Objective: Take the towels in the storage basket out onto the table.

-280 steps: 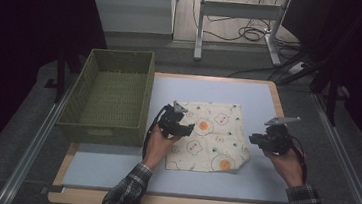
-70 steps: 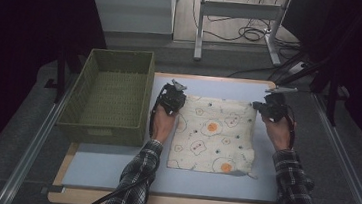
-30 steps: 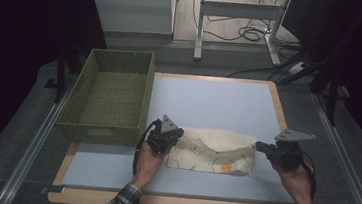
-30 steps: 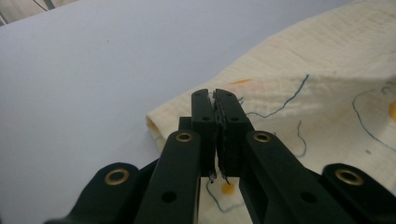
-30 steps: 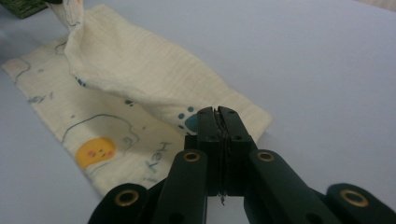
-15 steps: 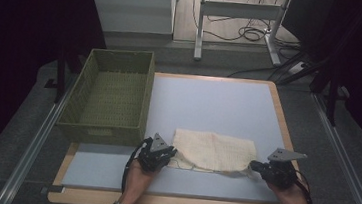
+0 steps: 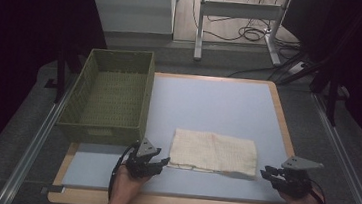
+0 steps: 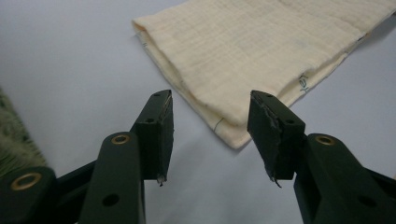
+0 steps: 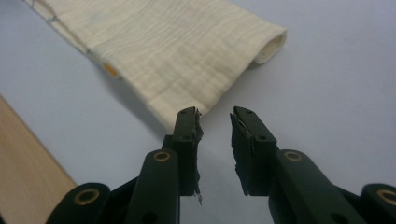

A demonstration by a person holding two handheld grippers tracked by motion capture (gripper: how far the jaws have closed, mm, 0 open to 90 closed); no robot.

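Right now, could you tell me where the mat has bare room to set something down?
The widest patch lies beyond the folded cloth, between the basket and the mat's right edge. The near strip is crowded by the left gripper and right gripper.

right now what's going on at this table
A person is folding a cream cloth on the blue table. The cloth lies folded in half near the front edge. The left hand-held gripper sits just off its left end and the right hand-held gripper just off its right end; both have just been opening their jaws, with nothing between them, so the cloth lies free. A green basket stands at the left.
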